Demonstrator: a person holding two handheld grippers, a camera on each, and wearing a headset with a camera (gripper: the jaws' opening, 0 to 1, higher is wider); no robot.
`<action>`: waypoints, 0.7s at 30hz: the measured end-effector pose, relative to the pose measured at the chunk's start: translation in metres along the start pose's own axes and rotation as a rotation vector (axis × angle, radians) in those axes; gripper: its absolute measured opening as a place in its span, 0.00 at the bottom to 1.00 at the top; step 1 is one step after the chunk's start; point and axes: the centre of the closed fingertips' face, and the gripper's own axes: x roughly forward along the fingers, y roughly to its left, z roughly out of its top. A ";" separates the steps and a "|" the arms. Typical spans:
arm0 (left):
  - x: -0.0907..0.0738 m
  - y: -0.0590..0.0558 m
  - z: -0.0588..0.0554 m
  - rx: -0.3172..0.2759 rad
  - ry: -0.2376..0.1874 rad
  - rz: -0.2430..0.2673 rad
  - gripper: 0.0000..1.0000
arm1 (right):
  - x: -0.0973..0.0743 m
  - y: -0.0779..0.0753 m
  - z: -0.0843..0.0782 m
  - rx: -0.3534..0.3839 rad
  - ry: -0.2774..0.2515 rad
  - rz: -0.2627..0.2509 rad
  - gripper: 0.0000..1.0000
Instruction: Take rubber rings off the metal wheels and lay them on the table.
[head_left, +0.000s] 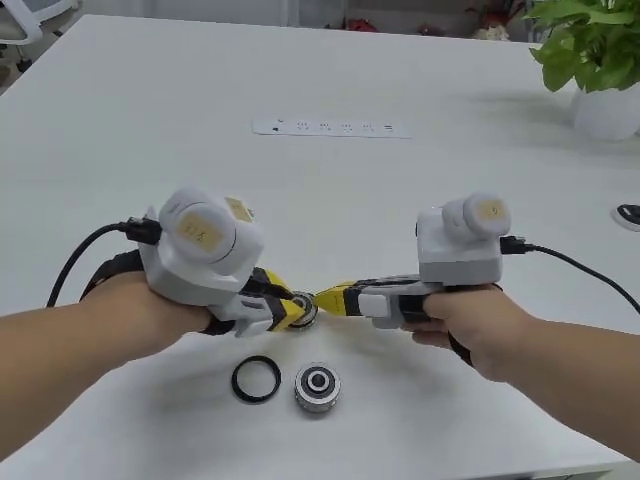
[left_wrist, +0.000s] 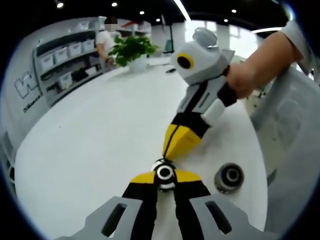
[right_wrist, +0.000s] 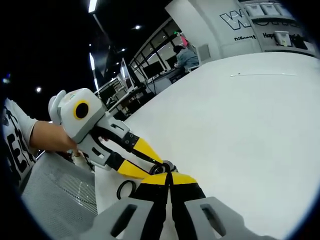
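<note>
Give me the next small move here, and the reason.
Probably draw the right gripper away to peel the ring off: the left gripper clamps a wheel, and the right's shut tips meet its rim.

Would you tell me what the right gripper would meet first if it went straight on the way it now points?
The small metal wheel held in the left gripper's fingers; the right gripper's tips look right at it, perhaps touching.
</note>
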 end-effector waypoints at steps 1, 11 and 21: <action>0.000 0.000 0.000 0.001 0.001 0.001 0.12 | 0.000 0.001 0.000 -0.001 0.003 0.003 0.00; -0.001 -0.001 0.000 0.005 -0.002 0.002 0.12 | 0.001 0.003 0.002 0.009 0.011 0.021 0.00; 0.000 -0.002 0.000 0.003 -0.006 -0.004 0.12 | 0.002 0.012 0.002 0.011 0.023 0.051 0.00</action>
